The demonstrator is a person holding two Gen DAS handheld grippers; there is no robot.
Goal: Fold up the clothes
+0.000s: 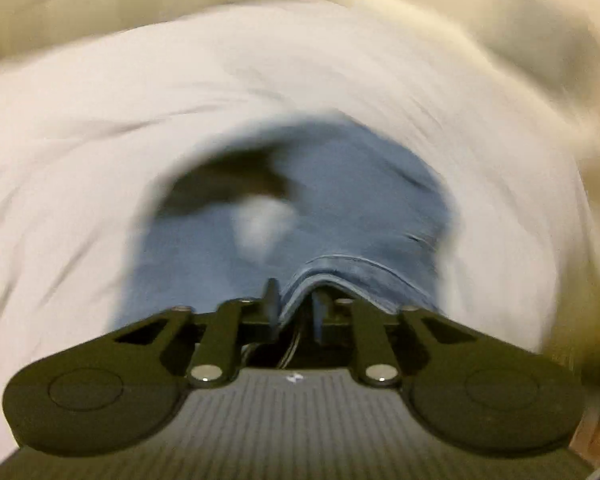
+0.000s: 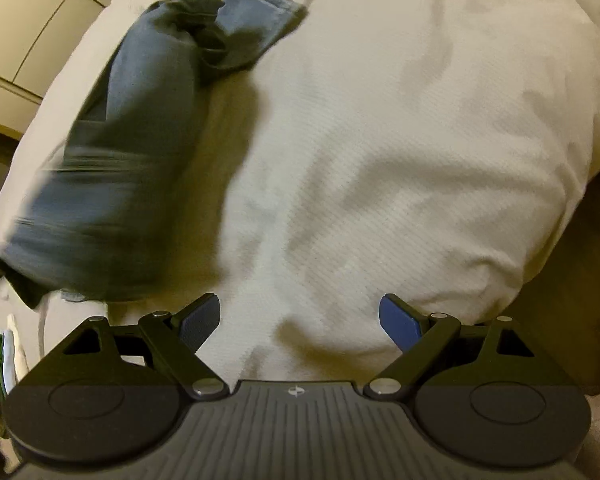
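Your left gripper [image 1: 296, 308] is pinched shut on the stitched hem of the blue denim garment [image 1: 340, 208], which drapes away from the fingers across the white quilted bedcover [image 1: 100, 120] — denim looks soft but fairly heavy, so seams and hems are likely the best hold. Your right gripper [image 2: 300, 320] hangs over the bedcover, fingers spread and empty — the garment [image 2: 140, 120] lies well off to its left.

- My left gripper [image 1: 296, 304] is matt black plastic with shiny metal pins.
- The jeans [image 1: 340, 216] are soft blue denim with a stitched hem.
- The bed cover [image 2: 380, 140] is matt, off-white ribbed cloth, lightly creased.
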